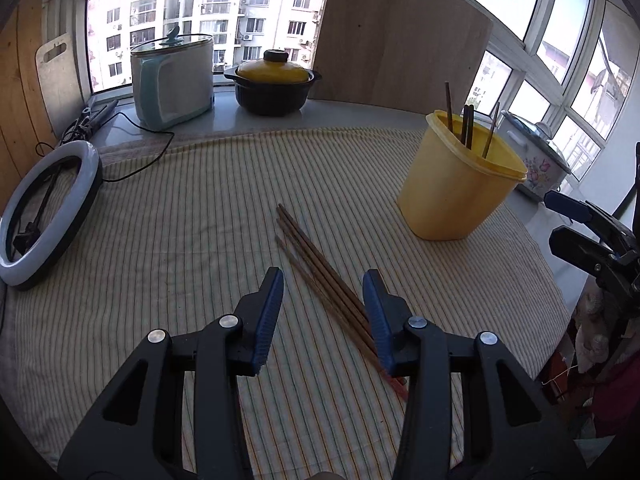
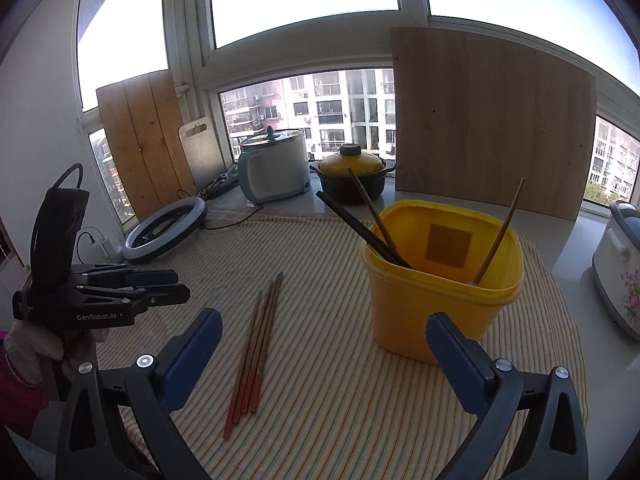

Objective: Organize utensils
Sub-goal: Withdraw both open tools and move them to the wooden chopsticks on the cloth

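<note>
Several brown chopsticks [image 1: 320,268] lie bundled on the striped cloth; they also show in the right wrist view [image 2: 256,352]. A yellow tub [image 1: 460,184] stands at the right with several chopsticks upright in it, and shows in the right wrist view [image 2: 440,276] too. My left gripper [image 1: 324,280] is open and empty, jaws either side of the lying chopsticks, above them. My right gripper [image 2: 324,320] is open and empty, between the chopsticks and the tub. The left gripper [image 2: 176,284] shows at the left in the right wrist view; the right gripper [image 1: 560,220] shows at the right edge in the left wrist view.
A ring light [image 1: 48,212] lies at the left. A blue-white cooker [image 1: 172,80] and a yellow-lidded black pot [image 1: 274,84] stand on the sill. A wooden board [image 1: 400,36] leans behind the tub. A floral cooker [image 2: 620,272] stands at the right.
</note>
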Motion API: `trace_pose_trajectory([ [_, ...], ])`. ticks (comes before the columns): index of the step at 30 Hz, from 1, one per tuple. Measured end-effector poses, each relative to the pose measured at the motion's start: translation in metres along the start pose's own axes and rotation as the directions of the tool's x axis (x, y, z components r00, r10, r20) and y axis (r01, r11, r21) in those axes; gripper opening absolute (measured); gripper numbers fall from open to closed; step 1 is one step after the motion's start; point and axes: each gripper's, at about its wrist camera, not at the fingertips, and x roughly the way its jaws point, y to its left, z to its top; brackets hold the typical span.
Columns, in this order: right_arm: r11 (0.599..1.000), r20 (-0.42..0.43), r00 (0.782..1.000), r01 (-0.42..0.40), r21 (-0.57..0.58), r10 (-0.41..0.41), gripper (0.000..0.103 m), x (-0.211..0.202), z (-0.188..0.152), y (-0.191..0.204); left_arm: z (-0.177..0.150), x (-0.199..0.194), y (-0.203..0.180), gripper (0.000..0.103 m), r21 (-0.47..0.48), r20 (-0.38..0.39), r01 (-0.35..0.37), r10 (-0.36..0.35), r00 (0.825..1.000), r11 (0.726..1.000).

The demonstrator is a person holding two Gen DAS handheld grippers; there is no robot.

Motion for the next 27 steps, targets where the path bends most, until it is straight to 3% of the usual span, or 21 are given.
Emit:
trace_pose_trajectory([
  [8, 0.999, -0.1, 0.994, -0.04, 0.024, 0.043, 0.101, 0.035, -0.023, 0.009, -0.024, 0.025, 0.007, 0.042, -0.043, -0.069, 0.001, -0.004, 0.998, 0.999],
  [12, 0.999, -0.185, 0.981, -0.045, 0.023, 0.049, 0.079, 0.059, -0.034, 0.013, -0.03, 0.036, 0.009, 0.042, -0.081, -0.095, 0.003, -0.011, 0.995, 0.997],
  [14, 0.998, -0.227, 0.971, -0.064, 0.028, 0.069, 0.073, 0.073, -0.038, 0.015, -0.033, 0.039, 0.01, 0.042, -0.092, -0.105, 0.002, -0.011, 0.994, 0.996],
  [19, 0.995, -0.34, 0.935, -0.092, 0.043, 0.101, 0.043, 0.112, -0.047, 0.022, -0.034, 0.042, 0.012, 0.042, -0.098, -0.106, -0.018, 0.007, 0.994, 0.995],
  [27, 0.994, -0.413, 0.905, -0.106, 0.023, 0.106, 0.03, 0.149, -0.043, 0.035, -0.034, 0.04, 0.016, 0.042, -0.119, -0.1, -0.017, 0.005, 0.995, 0.993],
])
